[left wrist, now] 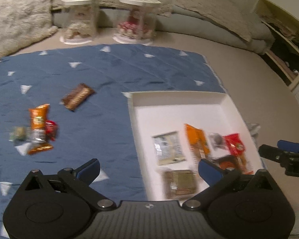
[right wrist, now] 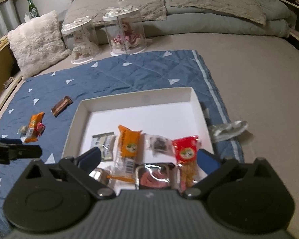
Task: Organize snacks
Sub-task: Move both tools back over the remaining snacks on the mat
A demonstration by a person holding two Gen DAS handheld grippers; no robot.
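A white tray (left wrist: 239, 111) lies on a blue quilted mat and holds several snack packets: a pale one (left wrist: 168, 147), an orange one (left wrist: 197, 139) and a red one (left wrist: 234, 145). On the mat to its left lie a brown bar (left wrist: 77, 96) and a small heap with an orange packet (left wrist: 37, 123). My left gripper (left wrist: 149, 169) is open and empty over the tray's left edge. My right gripper (right wrist: 149, 157) is open and empty above the tray's (right wrist: 197, 99) near end, over the orange packet (right wrist: 127, 143) and red packet (right wrist: 186, 149).
Two clear lidded jars with dolls (left wrist: 80, 18) (left wrist: 136, 19) stand beyond the mat (left wrist: 129, 67). A fluffy pillow (right wrist: 35, 39) lies at the left, grey pillows behind. A silver wrapper (right wrist: 227, 130) lies off the mat's right edge. Each gripper shows in the other's view.
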